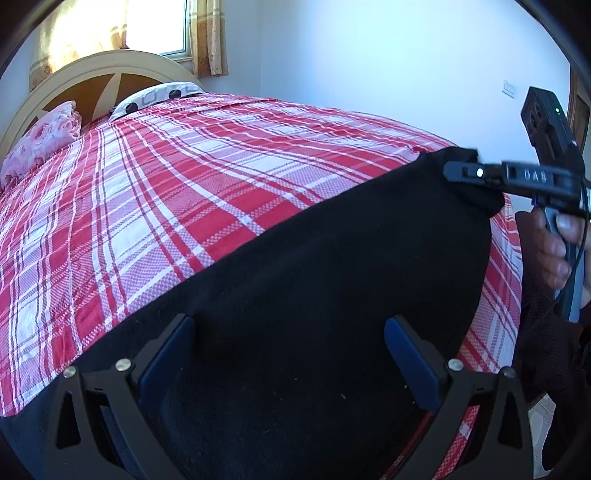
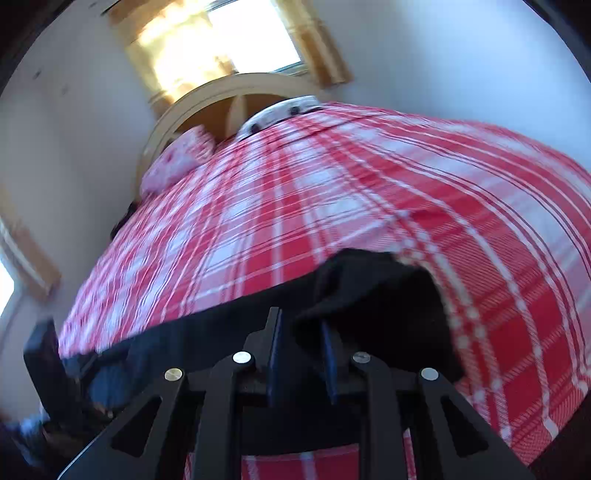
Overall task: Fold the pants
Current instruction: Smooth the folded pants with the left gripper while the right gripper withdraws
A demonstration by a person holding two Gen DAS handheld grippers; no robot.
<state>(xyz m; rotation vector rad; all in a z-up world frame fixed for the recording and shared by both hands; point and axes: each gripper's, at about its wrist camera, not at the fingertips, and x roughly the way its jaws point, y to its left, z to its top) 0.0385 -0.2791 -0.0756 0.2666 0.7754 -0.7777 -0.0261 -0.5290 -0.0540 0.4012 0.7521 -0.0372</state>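
Black pants [image 1: 314, 295] lie across the near part of the bed with the red and white plaid cover [image 1: 184, 192]. My left gripper [image 1: 288, 332] is open, its jaws wide apart just above the black cloth. My right gripper [image 1: 476, 173] shows at the far right in the left wrist view, clamped on the upper right corner of the pants. In the right wrist view the right gripper [image 2: 301, 325] has its jaws close together with a fold of the black pants [image 2: 369, 295] between them. The view is blurred.
A cream and brown headboard [image 1: 110, 74] stands at the far end with a pink pillow [image 1: 44, 144] and a white patterned pillow [image 1: 159, 96]. A bright window with curtains [image 1: 155, 26] is behind it. A white wall [image 1: 388, 66] is on the right.
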